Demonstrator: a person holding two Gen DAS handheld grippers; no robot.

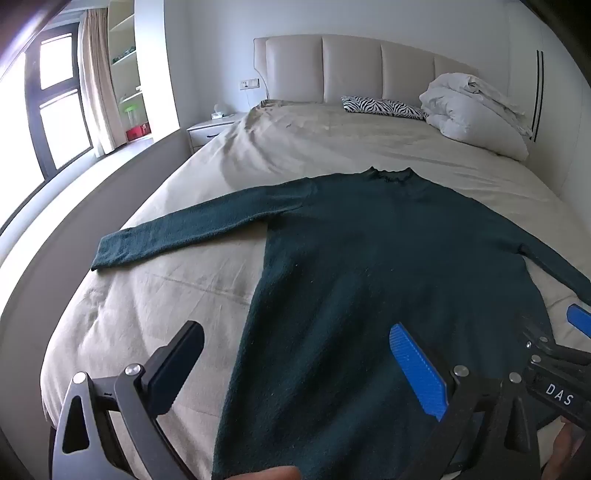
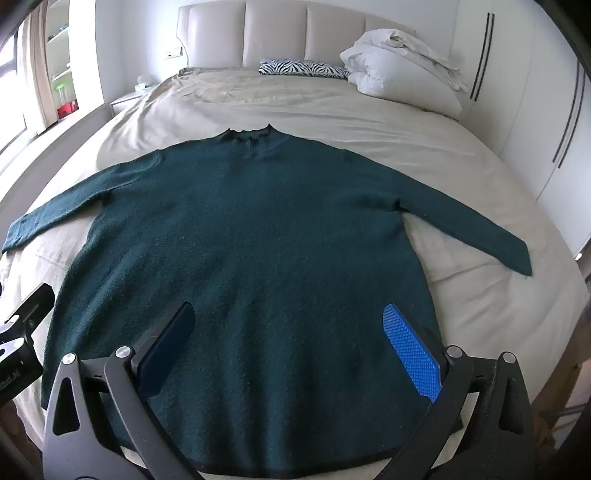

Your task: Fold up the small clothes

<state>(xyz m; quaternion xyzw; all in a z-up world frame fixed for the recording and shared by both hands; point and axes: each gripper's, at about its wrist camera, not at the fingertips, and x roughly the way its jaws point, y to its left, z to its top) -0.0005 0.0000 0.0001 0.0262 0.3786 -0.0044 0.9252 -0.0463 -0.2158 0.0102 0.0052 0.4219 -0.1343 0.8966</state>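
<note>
A dark teal long-sleeved sweater (image 2: pixel 258 236) lies flat and face up on the bed, collar toward the headboard, both sleeves spread out to the sides. In the left wrist view the same sweater (image 1: pixel 369 266) fills the lower middle, its left sleeve (image 1: pixel 177 232) stretched toward the bed's edge. My left gripper (image 1: pixel 295 354) hovers open over the hem's left part, nothing between its fingers. My right gripper (image 2: pixel 288 339) is open above the lower body of the sweater, also holding nothing. A part of the right gripper (image 1: pixel 554 369) shows at the lower right of the left wrist view.
The beige bedsheet (image 2: pixel 461 295) covers the bed. A folded white duvet (image 2: pixel 399 74) and a zebra-print pillow (image 2: pixel 303 68) lie by the padded headboard (image 2: pixel 277 33). A nightstand (image 1: pixel 210 129) and window (image 1: pixel 55 92) are on the left, white wardrobe doors (image 2: pixel 535 110) on the right.
</note>
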